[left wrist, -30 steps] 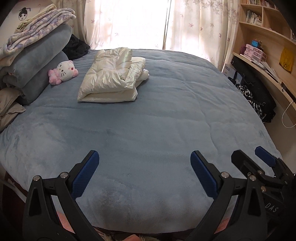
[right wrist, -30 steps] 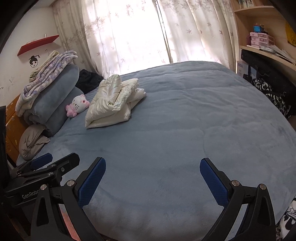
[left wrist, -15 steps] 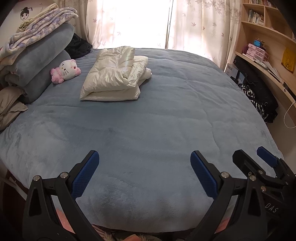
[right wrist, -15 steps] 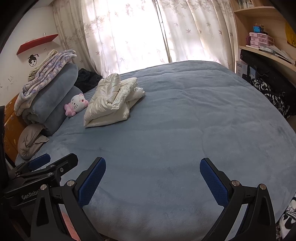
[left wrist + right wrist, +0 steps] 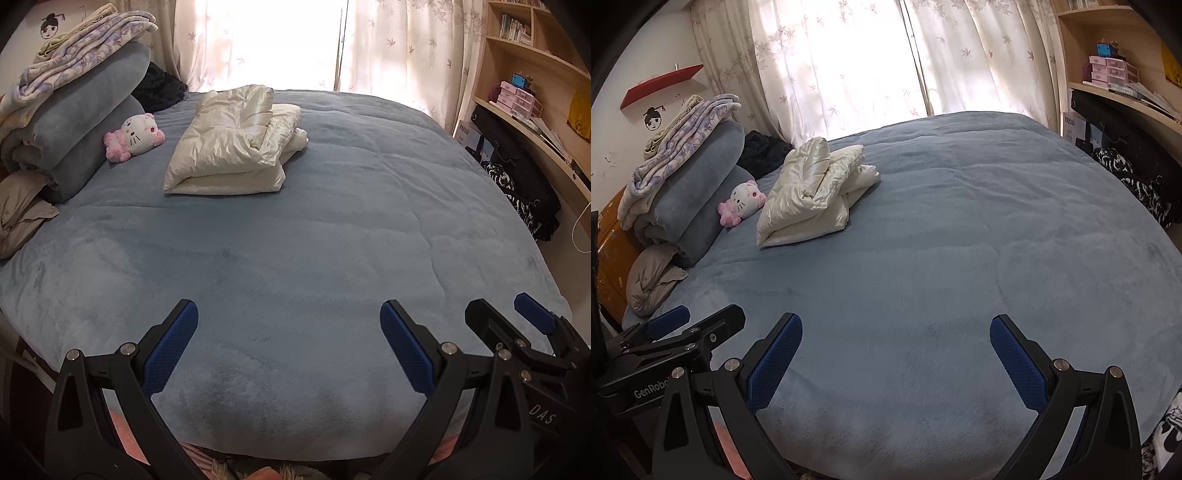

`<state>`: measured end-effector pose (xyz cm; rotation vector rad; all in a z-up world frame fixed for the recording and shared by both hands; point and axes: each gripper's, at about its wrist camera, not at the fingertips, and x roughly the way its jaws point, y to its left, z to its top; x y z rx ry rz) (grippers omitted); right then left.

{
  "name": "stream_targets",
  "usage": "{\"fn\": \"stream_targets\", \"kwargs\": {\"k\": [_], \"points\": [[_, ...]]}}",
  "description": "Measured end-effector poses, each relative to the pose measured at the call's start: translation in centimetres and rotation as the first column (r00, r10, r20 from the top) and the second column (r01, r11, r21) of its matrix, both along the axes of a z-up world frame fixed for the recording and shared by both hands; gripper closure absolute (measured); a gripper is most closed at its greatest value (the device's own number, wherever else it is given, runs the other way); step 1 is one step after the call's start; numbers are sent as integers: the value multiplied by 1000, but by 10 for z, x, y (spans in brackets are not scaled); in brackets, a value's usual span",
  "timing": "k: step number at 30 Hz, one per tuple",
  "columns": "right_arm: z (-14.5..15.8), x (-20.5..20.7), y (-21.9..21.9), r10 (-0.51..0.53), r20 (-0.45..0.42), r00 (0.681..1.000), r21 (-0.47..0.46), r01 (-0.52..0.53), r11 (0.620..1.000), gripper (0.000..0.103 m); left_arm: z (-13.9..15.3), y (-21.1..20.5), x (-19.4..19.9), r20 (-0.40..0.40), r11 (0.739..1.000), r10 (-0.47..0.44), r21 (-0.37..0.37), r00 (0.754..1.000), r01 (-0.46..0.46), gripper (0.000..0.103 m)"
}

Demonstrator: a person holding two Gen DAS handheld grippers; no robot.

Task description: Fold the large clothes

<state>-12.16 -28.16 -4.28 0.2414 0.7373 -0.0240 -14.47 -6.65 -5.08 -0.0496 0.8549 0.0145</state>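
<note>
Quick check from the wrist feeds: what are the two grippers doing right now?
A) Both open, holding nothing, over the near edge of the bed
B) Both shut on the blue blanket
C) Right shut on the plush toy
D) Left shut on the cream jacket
A: the left gripper and right gripper both stand wide open and hold nothing, while the folded cream jacket lies far off up the bed.

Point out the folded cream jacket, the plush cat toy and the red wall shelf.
folded cream jacket [image 5: 229, 147]: left wrist view, on its top panel.
plush cat toy [image 5: 137, 133]: left wrist view, on its white face.
red wall shelf [image 5: 661, 84]: right wrist view, on its front edge.
</note>
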Motion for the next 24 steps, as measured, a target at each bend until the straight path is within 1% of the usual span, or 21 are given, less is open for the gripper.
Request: {"fn": "stream_targets", "kwargs": {"k": [5, 24], "points": [[-6, 4, 6, -5, -10, 1000, 12, 6, 1000, 0, -2, -1, 2, -3, 1000, 5, 12, 1000, -5, 5], [-24, 21, 14, -11, -30, 999, 12, 12, 1000, 0, -10, -2, 4, -19, 1000, 9, 14, 1000, -9, 5]]}}
